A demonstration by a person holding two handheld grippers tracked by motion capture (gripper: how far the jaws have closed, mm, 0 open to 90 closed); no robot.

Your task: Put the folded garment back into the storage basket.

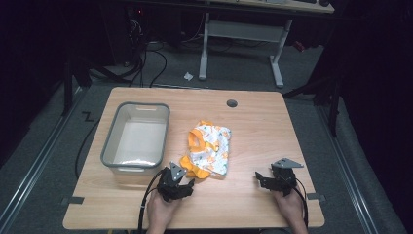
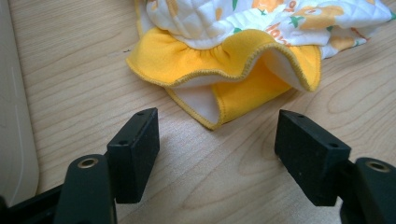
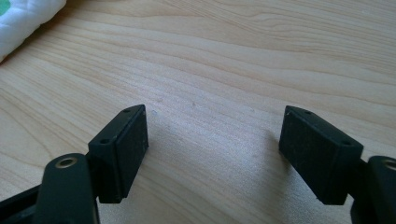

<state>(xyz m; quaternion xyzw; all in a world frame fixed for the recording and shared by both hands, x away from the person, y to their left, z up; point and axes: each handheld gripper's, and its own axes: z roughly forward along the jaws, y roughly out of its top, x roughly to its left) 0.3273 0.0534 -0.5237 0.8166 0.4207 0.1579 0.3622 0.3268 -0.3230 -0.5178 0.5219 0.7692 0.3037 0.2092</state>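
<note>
A small crumpled garment (image 1: 209, 148), white with orange prints and yellow trim, lies in the middle of the wooden table (image 1: 263, 126). My left gripper (image 1: 181, 183) stands open just short of its near yellow hem. In the left gripper view the yellow hem (image 2: 233, 79) lies right ahead of the open left gripper (image 2: 217, 140), a little beyond the jaws, nothing between them. My right gripper (image 1: 267, 179) stands open over bare wood at the front right, well away from the garment. In the right gripper view a white corner of the garment (image 3: 23, 18) peeks in at top left, beyond the right gripper (image 3: 215, 140).
A grey-rimmed empty bin (image 1: 136, 139) stands at the left of the table, close to my left gripper; its pale wall (image 2: 14, 116) shows in the left gripper view. A round cable hole (image 1: 232, 103) sits near the far edge. Desk legs and cables are on the floor beyond.
</note>
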